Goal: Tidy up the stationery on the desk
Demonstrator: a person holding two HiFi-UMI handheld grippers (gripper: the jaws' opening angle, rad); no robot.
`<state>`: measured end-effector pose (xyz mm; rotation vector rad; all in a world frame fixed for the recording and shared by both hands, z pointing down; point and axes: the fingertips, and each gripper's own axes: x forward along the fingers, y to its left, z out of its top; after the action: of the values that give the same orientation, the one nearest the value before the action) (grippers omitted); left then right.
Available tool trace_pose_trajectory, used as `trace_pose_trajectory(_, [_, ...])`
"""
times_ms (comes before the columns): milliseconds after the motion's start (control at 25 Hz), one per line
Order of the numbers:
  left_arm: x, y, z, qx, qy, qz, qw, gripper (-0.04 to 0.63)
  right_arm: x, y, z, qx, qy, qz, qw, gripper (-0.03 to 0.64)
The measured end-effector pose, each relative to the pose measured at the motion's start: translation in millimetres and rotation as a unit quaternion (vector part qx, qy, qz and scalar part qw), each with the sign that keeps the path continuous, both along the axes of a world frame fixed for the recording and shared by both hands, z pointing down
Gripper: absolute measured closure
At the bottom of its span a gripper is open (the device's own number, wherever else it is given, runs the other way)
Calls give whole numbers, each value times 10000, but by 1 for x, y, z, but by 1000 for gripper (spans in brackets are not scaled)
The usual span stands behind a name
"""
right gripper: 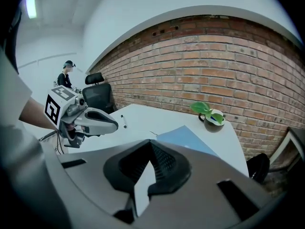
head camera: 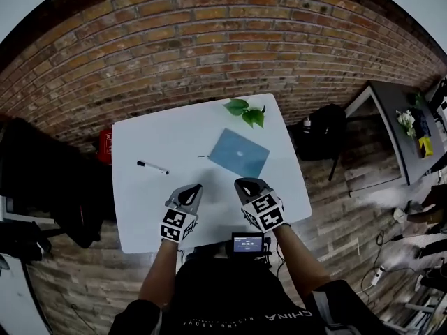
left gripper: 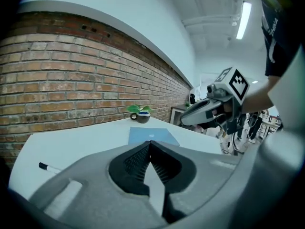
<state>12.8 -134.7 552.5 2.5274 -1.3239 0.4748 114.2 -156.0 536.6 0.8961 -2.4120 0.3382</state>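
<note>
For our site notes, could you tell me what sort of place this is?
Probably an office or studio workspace: a white desk holding a blue notebook and a pen stands by a brick wall, with a black office chair and a second desk nearby.

Red brick wall (head camera: 209, 33), wooden plank floor (head camera: 342, 208), grey side table (head camera: 391, 110), black office chair (right gripper: 97, 97), ceiling strip light (left gripper: 245, 14)

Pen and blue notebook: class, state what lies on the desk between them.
Head view: bare desk between pen and blue notebook, save a thin strand at the notebook's corner.
</note>
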Motion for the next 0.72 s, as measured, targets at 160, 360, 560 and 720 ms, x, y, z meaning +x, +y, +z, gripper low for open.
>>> trace_pose_trajectory(160, [-10,5,1,-23,-19,-152,9999,588,-9,-1,5,-54,22,-115,9999,607])
trace_pose_trajectory(360, [-26,9,0,-22,-18,-257,9997,588,-28,3,6,-81,-75,-190,9998,607])
trace_pose_trajectory(560, [-26,8,-3,-2,117,-226,9997,588,-36,4,6,-79,-82,-124,9999,609])
trace_pose_trajectory(720, [-20,5,-2,10,185,-117,9998,588,-31,3,7,-38,42,-51,10000,609])
